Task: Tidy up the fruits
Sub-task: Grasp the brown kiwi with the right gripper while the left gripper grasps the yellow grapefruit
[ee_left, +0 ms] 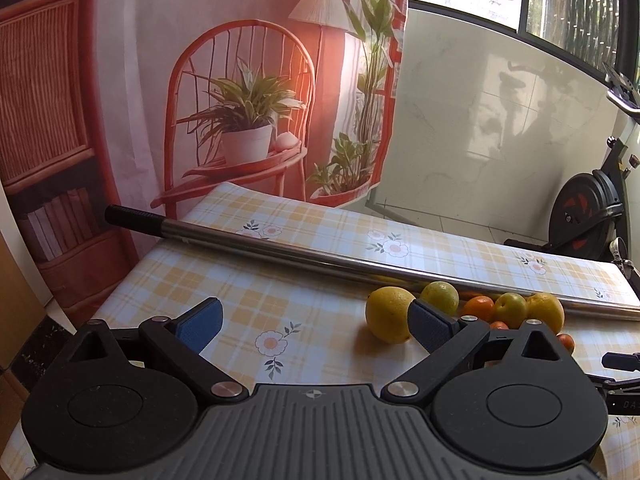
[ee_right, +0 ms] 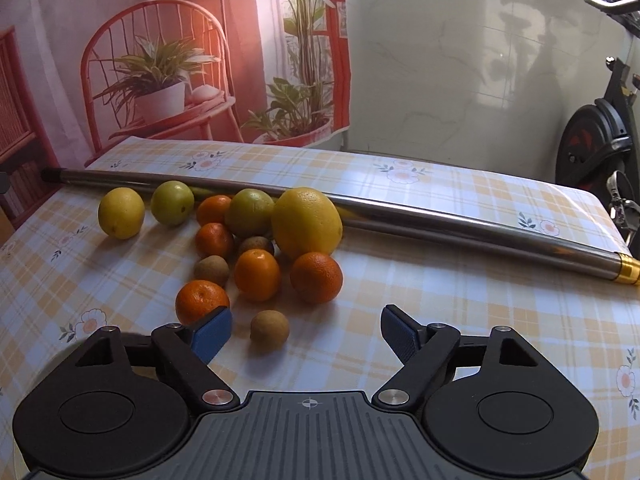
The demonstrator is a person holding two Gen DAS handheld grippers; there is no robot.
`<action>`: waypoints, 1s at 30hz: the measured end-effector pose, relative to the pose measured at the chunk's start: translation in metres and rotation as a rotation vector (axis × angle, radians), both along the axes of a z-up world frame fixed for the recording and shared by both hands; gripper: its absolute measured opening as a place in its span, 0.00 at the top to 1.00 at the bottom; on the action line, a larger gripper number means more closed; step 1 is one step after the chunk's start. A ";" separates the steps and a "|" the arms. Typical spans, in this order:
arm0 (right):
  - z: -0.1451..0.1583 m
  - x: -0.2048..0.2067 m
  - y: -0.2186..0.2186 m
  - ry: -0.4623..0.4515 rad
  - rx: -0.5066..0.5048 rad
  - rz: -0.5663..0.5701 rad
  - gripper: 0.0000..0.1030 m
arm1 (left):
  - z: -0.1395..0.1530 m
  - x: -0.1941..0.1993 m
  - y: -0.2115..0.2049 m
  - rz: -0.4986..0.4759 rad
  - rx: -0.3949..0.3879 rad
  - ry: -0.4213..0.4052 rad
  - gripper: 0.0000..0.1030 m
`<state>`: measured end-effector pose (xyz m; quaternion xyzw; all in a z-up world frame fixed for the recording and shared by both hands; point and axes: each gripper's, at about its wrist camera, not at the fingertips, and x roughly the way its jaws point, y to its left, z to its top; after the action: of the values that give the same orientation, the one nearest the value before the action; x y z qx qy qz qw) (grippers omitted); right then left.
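Loose fruit lies on a checked tablecloth (ee_right: pixel 460 320). In the right wrist view I see a small lemon (ee_right: pixel 121 212), a big lemon (ee_right: pixel 307 222), two green fruits (ee_right: pixel 172 202) (ee_right: pixel 249 213), several tangerines such as the nearest one (ee_right: pixel 202 302), and small brown fruits, one (ee_right: pixel 269 331) just ahead of my right gripper (ee_right: pixel 306 330), which is open and holds nothing. My left gripper (ee_left: pixel 316 326) is open too, over bare cloth, with a lemon (ee_left: pixel 390 314) beside its right finger. More fruit (ee_left: pixel 510 310) lies behind that finger.
A long metal rod (ee_right: pixel 400 214) with a black end (ee_left: pixel 132 216) lies across the table behind the fruit. A printed backdrop (ee_left: pixel 180 80) hangs at the far edge. An exercise bike (ee_left: pixel 588 212) stands at the right, beyond the table.
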<state>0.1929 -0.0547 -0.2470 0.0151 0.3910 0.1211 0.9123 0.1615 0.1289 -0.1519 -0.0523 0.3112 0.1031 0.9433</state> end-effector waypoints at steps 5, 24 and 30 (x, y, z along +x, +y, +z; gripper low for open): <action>-0.012 0.007 0.005 0.029 0.013 0.051 0.49 | -0.007 0.007 -0.001 -0.019 -0.035 0.021 0.08; -0.033 -0.013 0.000 -0.069 0.037 0.081 0.77 | -0.027 0.024 -0.020 -0.093 -0.062 0.097 0.12; -0.036 -0.027 -0.016 -0.132 0.070 0.023 0.77 | -0.030 0.031 -0.031 -0.138 -0.064 0.122 0.12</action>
<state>0.1664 -0.0710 -0.2827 0.0345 0.3258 0.1456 0.9335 0.1929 0.0980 -0.1824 -0.0547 0.3740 0.0310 0.9253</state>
